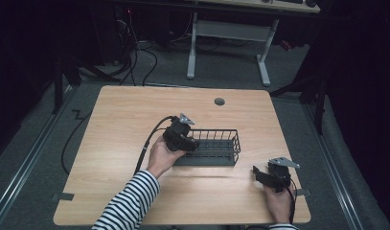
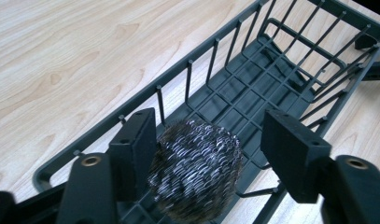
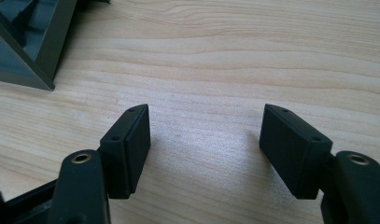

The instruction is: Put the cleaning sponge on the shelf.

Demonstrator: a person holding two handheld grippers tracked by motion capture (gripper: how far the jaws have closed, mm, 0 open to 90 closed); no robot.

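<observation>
Pale wood worktop (image 1: pixel 135 115) stands on a grey floor with dark surroundings, and near its middle sits a dark wire basket (image 1: pixel 216 149). A steel-wool scourer (image 2: pixel 194 175) lies at the near-left end of that basket, between the jaws of the left tool (image 2: pixel 215 149); the jaws stand apart, one pad close against the scourer's side, the other clear of it, so nothing is clamped. By my reading, the scourer is either just being let go into the basket or about to be picked out of it; I cannot tell which. A pickup would call for closing on the ball and lifting straight up past the wires. The left hand (image 1: pixel 161 155) tilts its tool down over the basket's left end. The right tool (image 1: pixel 267 175), jaws wide apart and holding nothing, hovers low near the worktop's near-right corner.
</observation>
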